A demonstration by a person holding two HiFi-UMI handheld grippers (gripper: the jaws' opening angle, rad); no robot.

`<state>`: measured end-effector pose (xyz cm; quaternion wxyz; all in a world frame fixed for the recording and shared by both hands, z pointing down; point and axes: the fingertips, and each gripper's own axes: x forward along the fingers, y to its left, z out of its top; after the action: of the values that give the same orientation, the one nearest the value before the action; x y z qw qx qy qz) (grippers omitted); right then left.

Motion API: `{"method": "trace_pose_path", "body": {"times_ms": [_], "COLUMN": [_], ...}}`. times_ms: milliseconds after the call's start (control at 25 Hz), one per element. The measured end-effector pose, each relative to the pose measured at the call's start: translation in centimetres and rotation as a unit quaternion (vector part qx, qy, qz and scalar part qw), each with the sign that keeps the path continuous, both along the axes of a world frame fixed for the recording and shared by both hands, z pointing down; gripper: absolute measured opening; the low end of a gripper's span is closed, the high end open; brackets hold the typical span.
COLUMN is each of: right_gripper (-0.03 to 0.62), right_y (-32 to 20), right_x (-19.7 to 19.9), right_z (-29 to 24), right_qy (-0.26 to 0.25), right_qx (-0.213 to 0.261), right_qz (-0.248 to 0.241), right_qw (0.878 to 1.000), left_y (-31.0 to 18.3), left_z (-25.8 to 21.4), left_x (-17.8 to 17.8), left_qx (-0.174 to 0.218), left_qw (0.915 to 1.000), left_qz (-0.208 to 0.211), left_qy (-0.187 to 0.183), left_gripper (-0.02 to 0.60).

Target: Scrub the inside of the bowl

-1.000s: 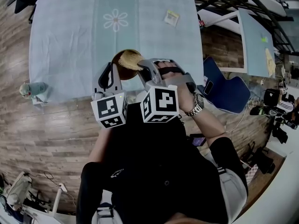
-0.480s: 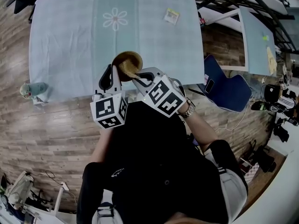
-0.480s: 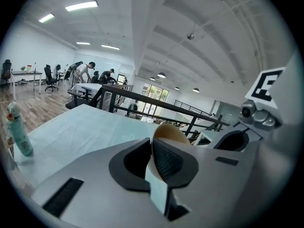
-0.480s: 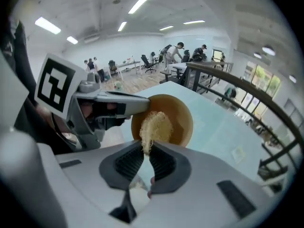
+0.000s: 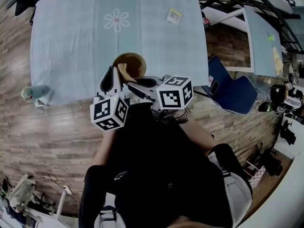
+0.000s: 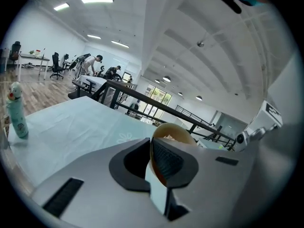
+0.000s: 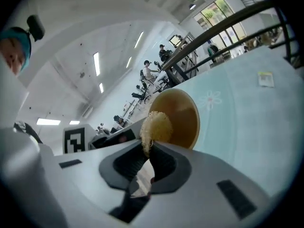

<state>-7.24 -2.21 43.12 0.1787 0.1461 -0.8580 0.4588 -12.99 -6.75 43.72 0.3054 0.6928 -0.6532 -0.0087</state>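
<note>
Over the near edge of the surface [image 5: 66, 37], I hold the bowl [image 6: 176, 131] up on its side, its mouth turned toward my right. My left tongs [image 6: 152, 148] are closed on the bowl's wall at the rim, one jaw inside and one outside, with no gap showing.

The bowl looks thin, stiff and light, brown with a smooth finish. I judge that a pinch at one spot on the rim lets it pivot or slip if I push hard from the far side. A bite deeper down the wall would steady it better than the very lip.

My right tongs [image 7: 148, 151] are nearly closed on the lower end of a pale, fibrous scrub pad [image 7: 156, 126]. Its rounded head sticks out past the jaw tips. The pad looks soft and springy, so it should squash against the curve without scratching. It may also fold over if I grip it too close to its tail.

The pad's head sits inside the bowl's mouth, against or just beside the inner wall near the rim on my side. I cannot tell whether it is pressing. The two tongs meet at an angle, close together in front of my chest.
</note>
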Motion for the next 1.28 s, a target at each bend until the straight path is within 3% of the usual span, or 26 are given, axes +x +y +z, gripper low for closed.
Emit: {"method": "trace_pose_path", "body": {"times_ms": [240,320,600,800,920,1280], "right_gripper": [0.043,0.043,0.043,0.043,0.044,0.044], "right_y": [-1.3,-1.8,-3.2,-3.7,-4.2,-3.3], "right_x": [0.5,1.0,2.8,3.2,3.0,0.0], "right_z": [-1.9,-2.3,-2.7,-1.5,-1.5,-2.4], "right_qy": [-0.084,-0.086,0.014,0.057,0.058,0.029], "right_qx": [-0.067,-0.063,0.051,0.064,0.073,0.094], "right_qz": [0.054,0.073,0.119,0.143,0.137,0.053], "right_qw": [0.993,0.992,0.991,0.986,0.986,0.994], "left_y": [-0.5,-0.8,-0.9,-0.8,-0.6,-0.2], "left_z": [-0.5,-0.7,-0.2,-0.9,-1.2,0.0], "left_x": [0.5,0.4,-1.1,-0.4,0.7,1.5], "left_qx": [0.013,0.017,0.010,0.018,0.022,0.011], "left_qw": [0.9999,0.9999,0.9993,0.9993,0.9989,0.9988], "left_qz": [0.002,0.000,-0.033,-0.016,0.007,0.032], "left_qy": [0.000,-0.003,-0.015,-0.028,-0.041,-0.035], "left_gripper": [0.025,0.025,0.025,0.025,0.025,0.025]}}
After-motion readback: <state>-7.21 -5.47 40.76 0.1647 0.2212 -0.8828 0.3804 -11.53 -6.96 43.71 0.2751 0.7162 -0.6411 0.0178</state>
